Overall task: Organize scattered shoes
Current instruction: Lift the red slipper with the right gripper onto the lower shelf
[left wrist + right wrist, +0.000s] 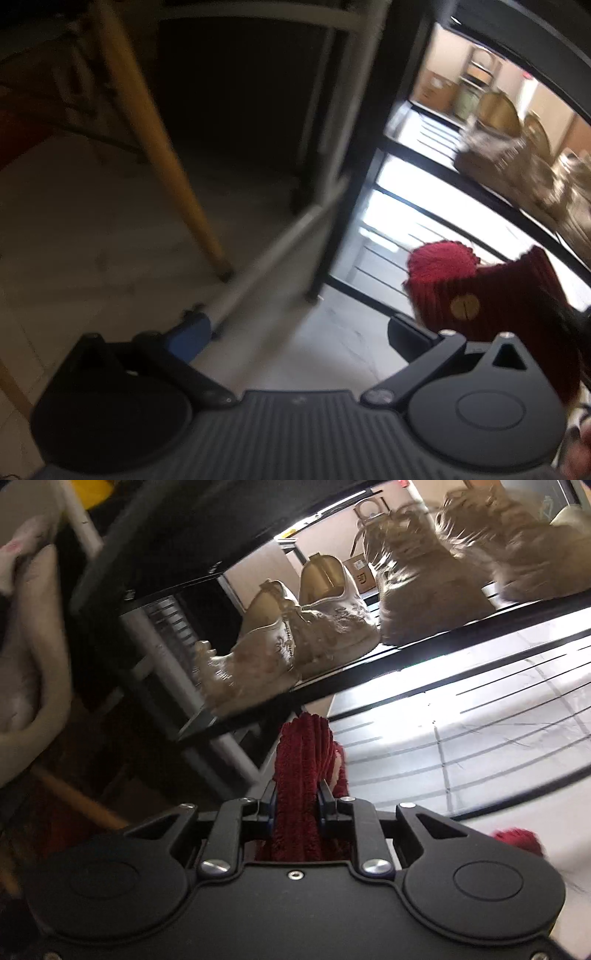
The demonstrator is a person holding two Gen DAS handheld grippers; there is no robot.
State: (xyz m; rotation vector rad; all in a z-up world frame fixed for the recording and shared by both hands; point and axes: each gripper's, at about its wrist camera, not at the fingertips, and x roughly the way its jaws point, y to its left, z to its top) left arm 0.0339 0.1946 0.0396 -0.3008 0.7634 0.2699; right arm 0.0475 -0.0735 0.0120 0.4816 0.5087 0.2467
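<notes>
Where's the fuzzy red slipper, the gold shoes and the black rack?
Red slipper point(299, 760): right wrist view, on its ribbed knit just past the fingers.
Gold shoes point(295, 635): right wrist view, on the nearest shoe's side.
Black rack point(369, 675): right wrist view, on the shelf's front edge.

Both wrist views low, close, sharing black shoe rack point(369, 184).

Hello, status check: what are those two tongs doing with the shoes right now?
Right tongs shut on red knit bootie, just below the rack shelf. Left tongs open, empty. Beige shoes already on the shelf. Nothing blocking.
</notes>
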